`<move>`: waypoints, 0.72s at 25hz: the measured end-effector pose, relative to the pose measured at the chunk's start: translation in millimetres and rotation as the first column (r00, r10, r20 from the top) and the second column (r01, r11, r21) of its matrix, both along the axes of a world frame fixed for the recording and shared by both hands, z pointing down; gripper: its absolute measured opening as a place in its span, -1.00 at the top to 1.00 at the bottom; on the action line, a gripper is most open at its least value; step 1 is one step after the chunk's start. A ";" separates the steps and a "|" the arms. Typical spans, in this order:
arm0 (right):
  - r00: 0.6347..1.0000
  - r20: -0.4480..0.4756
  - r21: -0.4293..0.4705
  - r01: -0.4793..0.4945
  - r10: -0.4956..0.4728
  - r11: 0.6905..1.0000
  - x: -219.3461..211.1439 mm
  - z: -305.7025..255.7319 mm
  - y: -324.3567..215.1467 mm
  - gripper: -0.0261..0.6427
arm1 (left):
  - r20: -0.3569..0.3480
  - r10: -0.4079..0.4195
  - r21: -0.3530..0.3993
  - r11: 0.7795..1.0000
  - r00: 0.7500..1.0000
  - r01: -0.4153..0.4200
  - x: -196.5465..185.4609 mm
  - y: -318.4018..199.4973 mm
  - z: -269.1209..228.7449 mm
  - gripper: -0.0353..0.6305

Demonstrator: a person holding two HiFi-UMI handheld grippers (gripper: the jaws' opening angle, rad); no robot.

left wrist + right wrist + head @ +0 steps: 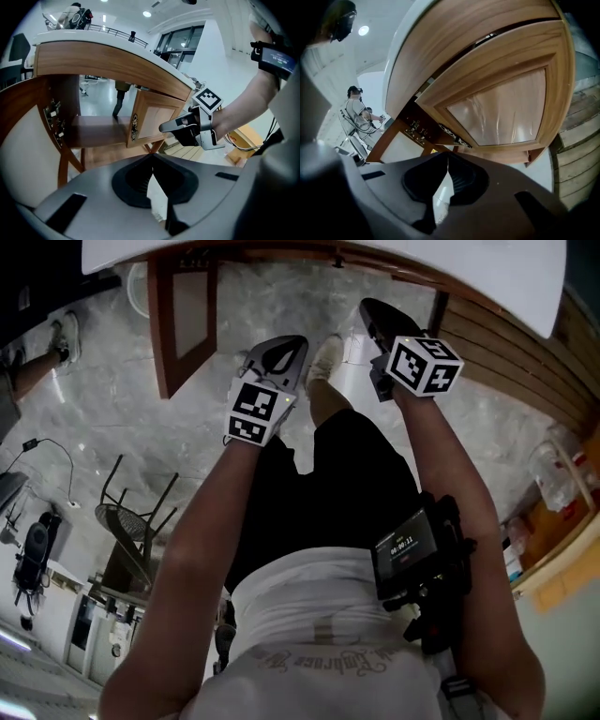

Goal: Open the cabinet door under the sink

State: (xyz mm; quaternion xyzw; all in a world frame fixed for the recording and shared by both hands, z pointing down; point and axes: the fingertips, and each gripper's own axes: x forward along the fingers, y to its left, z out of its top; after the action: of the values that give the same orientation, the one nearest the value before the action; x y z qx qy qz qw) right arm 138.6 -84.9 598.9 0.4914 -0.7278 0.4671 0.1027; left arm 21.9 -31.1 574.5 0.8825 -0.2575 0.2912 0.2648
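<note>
The wooden cabinet sits under a white countertop (309, 254). Its left door (183, 324) stands swung open; in the left gripper view that door (28, 140) shows its hinges and pale panel. The right door (506, 108), with a pale panel and an ornate handle (452, 136), looks closed or barely ajar. My left gripper (286, 345) is shut and empty, a little way out from the open cabinet front (93, 131). My right gripper (370, 310) is shut and empty too, close in front of the right door (152, 122) and touching nothing. The left gripper view also shows the right gripper (183, 126) beside that door.
A wood-slat wall (511, 352) runs along the right, with a shelf of bottles (562, 484) beyond it. On the marble floor at left are a metal stand (131, 521) and another person's leg (37, 357). A person (358, 117) stands further back.
</note>
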 end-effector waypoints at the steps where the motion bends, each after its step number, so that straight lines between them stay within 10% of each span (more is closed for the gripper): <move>1: 1.000 -0.004 0.000 0.007 -0.007 1.000 -1.5 -0.2 -4.0 0.88 | -0.001 -0.021 0.005 1.000 1.000 0.021 -2.9 -1.8 -2.3 0.86; 18: 1.000 0.008 -0.177 0.002 -0.001 0.984 -33.6 58.8 -62.2 0.52 | 0.015 -0.255 -0.005 0.967 0.967 0.255 -43.3 -1.3 3.1 0.86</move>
State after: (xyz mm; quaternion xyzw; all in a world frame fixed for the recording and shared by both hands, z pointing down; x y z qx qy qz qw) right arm 105.0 -147.1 657.7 0.4780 -0.6843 0.5317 0.1434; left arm -21.4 -32.4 577.6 0.8391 -0.3697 0.2619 0.3011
